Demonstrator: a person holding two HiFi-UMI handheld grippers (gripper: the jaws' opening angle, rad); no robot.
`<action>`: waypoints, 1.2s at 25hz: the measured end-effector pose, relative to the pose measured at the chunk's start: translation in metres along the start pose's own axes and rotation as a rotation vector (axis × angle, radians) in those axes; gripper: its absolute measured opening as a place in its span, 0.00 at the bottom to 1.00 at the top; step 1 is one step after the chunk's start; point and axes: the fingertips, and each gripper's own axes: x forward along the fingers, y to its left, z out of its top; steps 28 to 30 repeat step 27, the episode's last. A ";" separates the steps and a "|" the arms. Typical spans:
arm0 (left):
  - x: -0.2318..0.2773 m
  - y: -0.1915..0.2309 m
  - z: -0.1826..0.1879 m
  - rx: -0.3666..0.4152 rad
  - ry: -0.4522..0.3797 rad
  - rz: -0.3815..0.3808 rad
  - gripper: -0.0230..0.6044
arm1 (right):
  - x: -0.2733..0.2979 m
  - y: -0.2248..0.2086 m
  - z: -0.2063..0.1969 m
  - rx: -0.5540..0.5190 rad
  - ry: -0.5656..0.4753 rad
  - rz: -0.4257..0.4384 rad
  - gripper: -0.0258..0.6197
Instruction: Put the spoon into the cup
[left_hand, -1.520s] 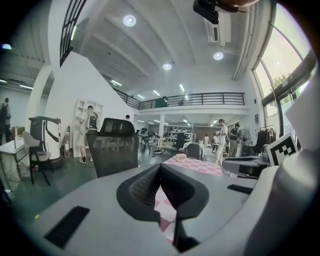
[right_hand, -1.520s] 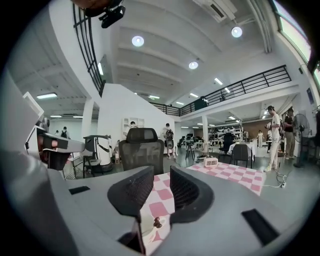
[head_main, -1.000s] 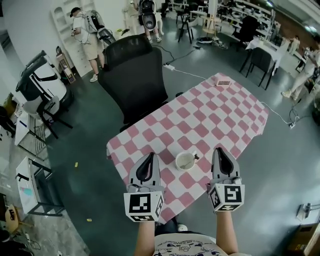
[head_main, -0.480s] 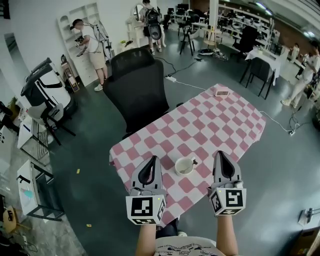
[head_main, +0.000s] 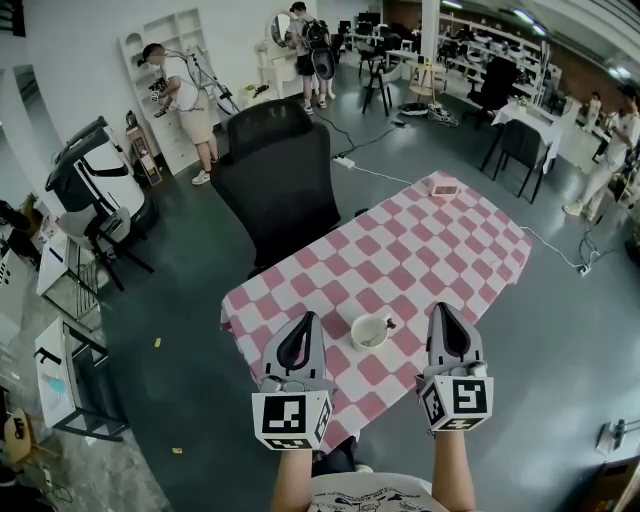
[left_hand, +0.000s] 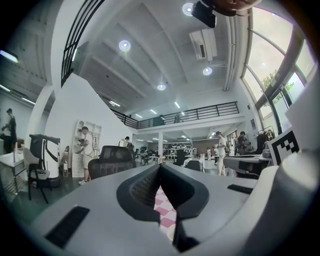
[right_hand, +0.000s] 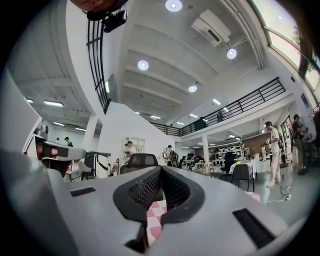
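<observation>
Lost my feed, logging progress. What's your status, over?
Left gripper shut, empty; right gripper shut, empty. Spoon already in cup on checked table, between the grippers. Nothing in the way.

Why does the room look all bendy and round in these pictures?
Head view: the wide lens bends the room around the table. Left gripper view and right gripper view: fisheye circles with black corners, and the ceiling lamps glare white.

left gripper (head_main: 304, 322) and right gripper (head_main: 441, 311) level, side by side, jaws together
</observation>
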 end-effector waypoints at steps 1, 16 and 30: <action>-0.001 0.000 0.000 0.001 0.000 0.000 0.06 | -0.001 0.000 0.000 0.000 0.001 0.001 0.06; -0.003 0.004 0.001 0.000 -0.003 0.001 0.06 | -0.001 0.002 0.002 -0.009 0.002 -0.007 0.06; 0.000 0.006 -0.004 0.000 0.000 0.000 0.06 | 0.002 0.002 -0.003 -0.009 0.004 -0.008 0.06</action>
